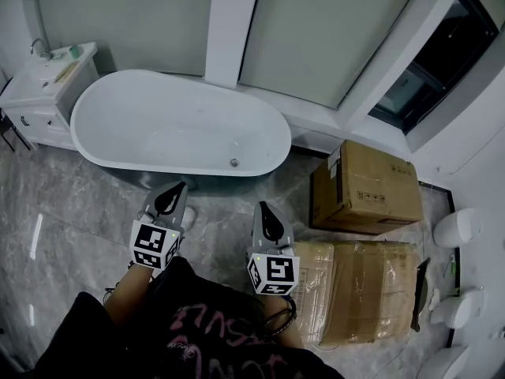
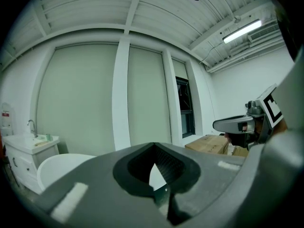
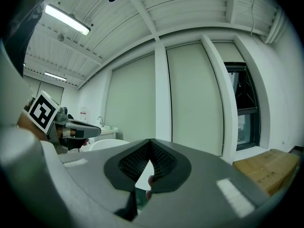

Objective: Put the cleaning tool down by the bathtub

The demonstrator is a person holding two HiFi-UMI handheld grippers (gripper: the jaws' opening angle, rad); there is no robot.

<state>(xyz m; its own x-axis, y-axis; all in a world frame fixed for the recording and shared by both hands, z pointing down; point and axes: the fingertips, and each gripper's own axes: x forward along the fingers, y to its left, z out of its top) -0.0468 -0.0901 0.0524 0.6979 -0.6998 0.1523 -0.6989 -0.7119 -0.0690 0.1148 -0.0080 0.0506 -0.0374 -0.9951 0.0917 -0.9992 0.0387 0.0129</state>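
Note:
The white oval bathtub (image 1: pixel 197 80) stands on the grey marble floor ahead of me, under the tall blinds. My left gripper (image 1: pixel 174 188) and right gripper (image 1: pixel 263 208) are held side by side close to my body, both pointing toward the tub's near side. Each has its jaws shut with nothing between them. The left gripper view looks over its own closed jaws (image 2: pixel 154 146) at the tub (image 2: pixel 61 167) and the right gripper (image 2: pixel 237 125). The right gripper view shows its closed jaws (image 3: pixel 151 142) and the left gripper (image 3: pixel 78 127). I see no cleaning tool in either gripper.
A white vanity with a tap (image 1: pixel 47 85) stands left of the tub, with small items on top. Two cardboard boxes (image 1: pixel 371 184) (image 1: pixel 355 290) sit on the floor to the right. White ceramic fixtures (image 1: pixel 458 227) line the right wall.

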